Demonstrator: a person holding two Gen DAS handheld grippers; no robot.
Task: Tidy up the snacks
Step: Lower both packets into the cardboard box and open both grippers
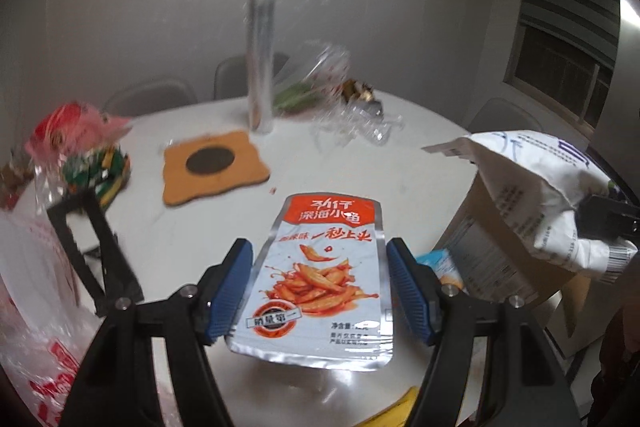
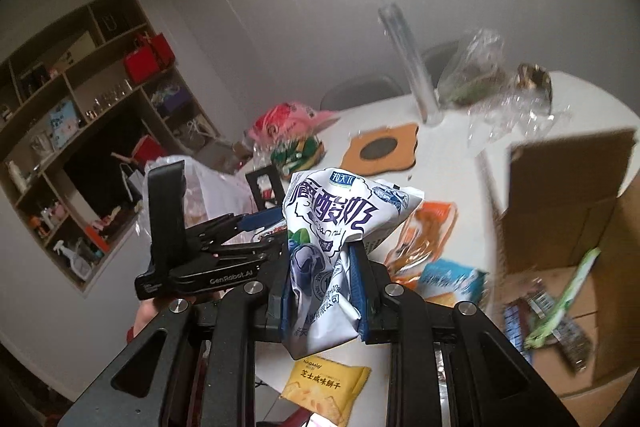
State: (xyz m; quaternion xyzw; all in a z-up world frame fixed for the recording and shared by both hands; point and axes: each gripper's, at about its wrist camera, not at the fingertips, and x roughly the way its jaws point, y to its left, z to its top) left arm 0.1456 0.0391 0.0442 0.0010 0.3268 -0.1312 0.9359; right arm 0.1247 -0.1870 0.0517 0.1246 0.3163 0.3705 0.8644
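A silver and orange fish snack pouch (image 1: 320, 283) lies between the blue pads of my left gripper (image 1: 320, 291); its near end looks lifted off the white table (image 1: 208, 227), and the pads touch its edges. My right gripper (image 2: 324, 291) is shut on a white and blue yogurt bag (image 2: 340, 223), crumpled between the pads and held above the table. That bag also shows at the right of the left wrist view (image 1: 552, 195), over the open cardboard box (image 1: 500, 259). The box (image 2: 568, 211) holds several snack packets.
On the table are an orange cork coaster (image 1: 212, 167), a tall clear tube (image 1: 261, 63), crumpled clear plastic (image 1: 356, 123), a pink bag (image 1: 76, 131), a black stand (image 1: 92, 251) and white plastic bags (image 1: 32, 307). Loose packets include a yellow cracker pack (image 2: 324, 383) and a blue one (image 2: 452, 283). Chairs stand behind.
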